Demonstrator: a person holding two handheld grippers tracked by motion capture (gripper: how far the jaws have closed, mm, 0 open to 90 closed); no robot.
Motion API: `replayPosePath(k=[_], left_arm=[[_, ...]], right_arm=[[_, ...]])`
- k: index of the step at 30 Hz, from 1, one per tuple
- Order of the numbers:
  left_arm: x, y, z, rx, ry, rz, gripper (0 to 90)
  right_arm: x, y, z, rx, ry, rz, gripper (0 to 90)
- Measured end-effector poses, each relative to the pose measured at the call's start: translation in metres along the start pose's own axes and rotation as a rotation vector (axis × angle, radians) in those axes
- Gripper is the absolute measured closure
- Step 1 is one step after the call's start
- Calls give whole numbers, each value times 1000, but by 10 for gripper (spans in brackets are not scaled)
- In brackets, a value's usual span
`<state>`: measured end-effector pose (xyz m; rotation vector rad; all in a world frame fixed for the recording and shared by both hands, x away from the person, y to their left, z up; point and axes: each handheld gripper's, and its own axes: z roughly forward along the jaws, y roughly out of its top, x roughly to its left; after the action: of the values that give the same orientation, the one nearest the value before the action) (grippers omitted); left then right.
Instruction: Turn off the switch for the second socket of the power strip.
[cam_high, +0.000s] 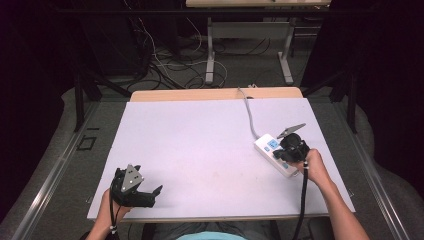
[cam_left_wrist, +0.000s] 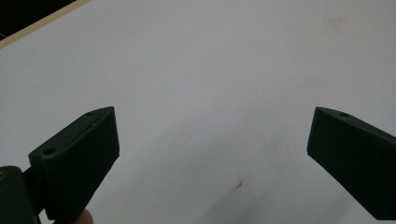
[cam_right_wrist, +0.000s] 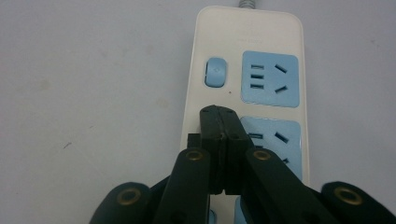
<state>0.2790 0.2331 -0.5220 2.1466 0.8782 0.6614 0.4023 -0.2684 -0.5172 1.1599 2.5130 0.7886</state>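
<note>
My right hand-held gripper (cam_right_wrist: 218, 114) has its jaws pressed together on nothing, tips poised over the power strip (cam_right_wrist: 243, 84), just below its rounded blue rocker switch (cam_right_wrist: 215, 71). I judge I'm about to press a switch; that calls for a short, straight push. The strip is glossy cream plastic with pale-blue sockets, at the matte white surface's (cam_high: 200, 145) right side. My left hand-held gripper (cam_left_wrist: 210, 154) hovers spread wide, empty.

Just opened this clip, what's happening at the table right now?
A person works at a white table with a gripper in each hand. The right gripper, jaws pressed together with nothing between them, is poised over a white power strip with blue sockets, beside its blue switch. The left gripper sits at the near left with jaws wide apart over bare tabletop.
</note>
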Motion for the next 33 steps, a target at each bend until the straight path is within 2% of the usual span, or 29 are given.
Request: replayPosePath(k=[6,13,17,22,24,25,29,33], left_arm=[[0,0,0,-1,1,3,22],[0,0,0,-2,6,6,23],[0,0,0,-3,7,6,23],[0,0,0,-4,9,7,23],[0,0,0,-5,9,6,23],[0,1,0,-5,10,7,23],[0,1,-1,-3,15,20,23],[0,1,-1,0,14,23,23]], right_arm=[[0,0,0,0,3,-5,900],[2,1,-1,7,-16,-22,900],[2,-1,0,-16,-14,-35,900],[6,0,-1,3,-49,-54,900],[5,0,-2,9,-35,-52,900],[6,0,-1,-1,-47,-49,900],[5,-1,-2,-4,-51,-70,900],[7,0,-5,-12,-57,-69,900]])
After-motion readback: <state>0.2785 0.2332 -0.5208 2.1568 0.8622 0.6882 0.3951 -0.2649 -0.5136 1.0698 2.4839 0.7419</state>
